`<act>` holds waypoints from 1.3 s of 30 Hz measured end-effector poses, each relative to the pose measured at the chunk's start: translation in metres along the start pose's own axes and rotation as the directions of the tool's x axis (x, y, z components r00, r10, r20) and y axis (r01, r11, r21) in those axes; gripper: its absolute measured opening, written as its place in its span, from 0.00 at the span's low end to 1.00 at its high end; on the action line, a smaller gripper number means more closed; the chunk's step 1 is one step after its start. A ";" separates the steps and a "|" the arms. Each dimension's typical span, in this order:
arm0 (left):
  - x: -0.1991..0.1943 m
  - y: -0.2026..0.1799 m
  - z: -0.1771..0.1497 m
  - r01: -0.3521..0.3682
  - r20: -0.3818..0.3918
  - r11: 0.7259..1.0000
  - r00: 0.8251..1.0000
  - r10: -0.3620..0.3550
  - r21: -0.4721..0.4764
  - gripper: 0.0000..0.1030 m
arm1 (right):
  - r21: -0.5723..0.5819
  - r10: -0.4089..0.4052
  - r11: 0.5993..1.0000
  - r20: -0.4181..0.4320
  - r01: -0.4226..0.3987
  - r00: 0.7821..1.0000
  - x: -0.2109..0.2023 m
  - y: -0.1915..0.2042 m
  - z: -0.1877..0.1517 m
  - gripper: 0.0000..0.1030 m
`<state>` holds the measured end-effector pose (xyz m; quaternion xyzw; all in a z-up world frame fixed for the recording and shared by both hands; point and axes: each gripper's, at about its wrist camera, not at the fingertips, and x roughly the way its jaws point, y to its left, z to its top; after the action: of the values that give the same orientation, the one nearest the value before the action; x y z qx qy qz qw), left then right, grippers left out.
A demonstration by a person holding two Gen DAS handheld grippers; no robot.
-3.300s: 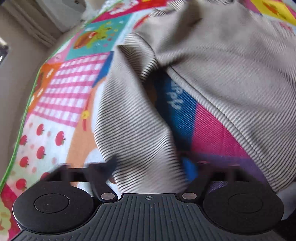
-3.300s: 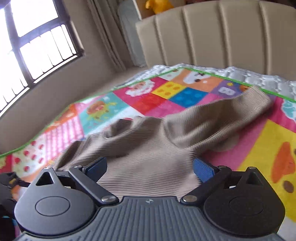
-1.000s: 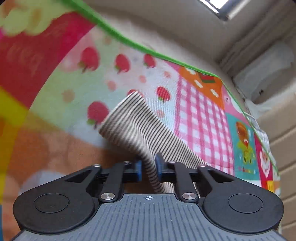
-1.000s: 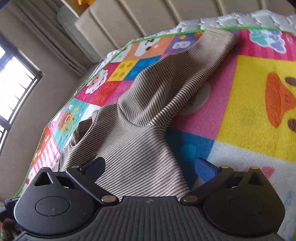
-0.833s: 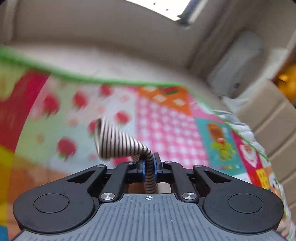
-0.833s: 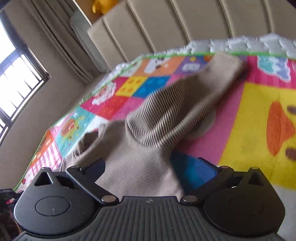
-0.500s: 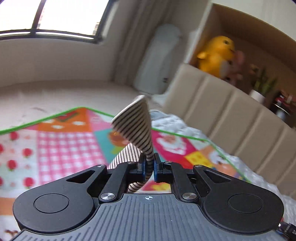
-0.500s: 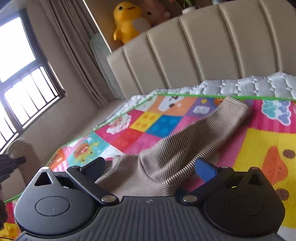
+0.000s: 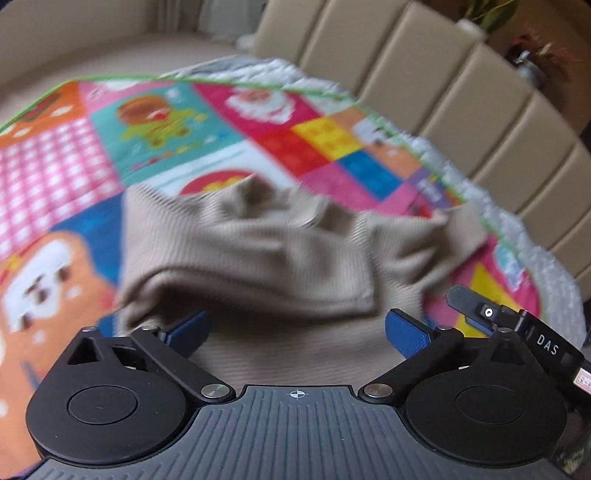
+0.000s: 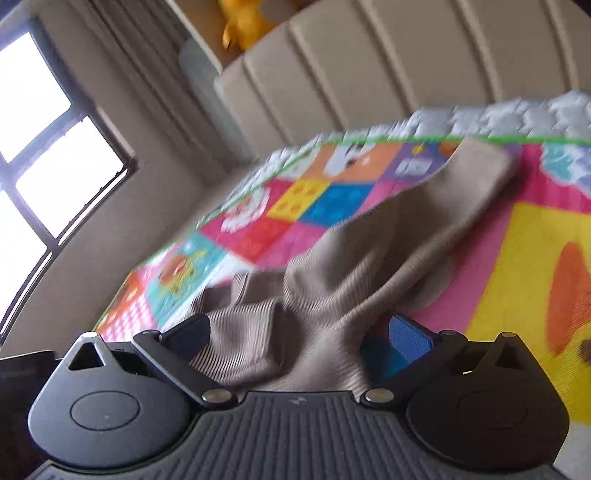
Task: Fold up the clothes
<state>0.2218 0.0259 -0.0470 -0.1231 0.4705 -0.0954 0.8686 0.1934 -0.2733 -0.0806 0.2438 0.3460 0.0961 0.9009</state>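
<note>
A beige ribbed sweater [image 9: 266, 254] lies bunched on a colourful patchwork play mat [image 9: 177, 122]. One sleeve is folded across its body in the left wrist view. My left gripper [image 9: 295, 328] is open and empty just above the sweater's near part. In the right wrist view the sweater [image 10: 369, 273] stretches away with its other sleeve toward the far mat edge. My right gripper [image 10: 299, 332] is open, with its jaws on either side of the sweater's near folds, holding nothing.
A beige padded headboard [image 9: 461, 92] stands behind the mat. White quilted bedding [image 10: 498, 110] borders the mat's far edge. A window [image 10: 40, 147] is at the left. A yellow plush toy [image 10: 243, 22] sits on a shelf. The right gripper's tip [image 9: 480, 314] shows at the right of the left wrist view.
My left gripper carried the sweater's sleeve up and over the body, then opened and let it go. The sleeve now lies across the sweater. My right gripper stayed open and tilted a little.
</note>
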 end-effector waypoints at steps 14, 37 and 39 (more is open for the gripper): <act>0.018 0.062 0.011 -0.235 0.087 0.958 0.971 0.223 0.166 1.00 | -0.260 -0.126 0.959 -0.044 0.111 0.991 0.076 0.069 -0.001 0.66; 0.010 0.080 0.017 -0.152 0.086 0.982 0.986 0.142 0.116 1.00 | -0.644 -0.251 0.731 0.055 0.226 0.967 0.119 0.075 -0.019 0.11; -0.001 0.079 0.021 0.035 0.120 0.996 0.992 -0.044 0.076 1.00 | -0.679 -0.268 0.690 0.080 0.249 0.960 0.117 0.077 -0.020 0.11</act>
<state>0.2426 0.1039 -0.0592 -0.1056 0.4101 -0.1223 0.8976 0.2666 -0.1597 -0.1223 -0.1568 0.3284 0.0920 0.9269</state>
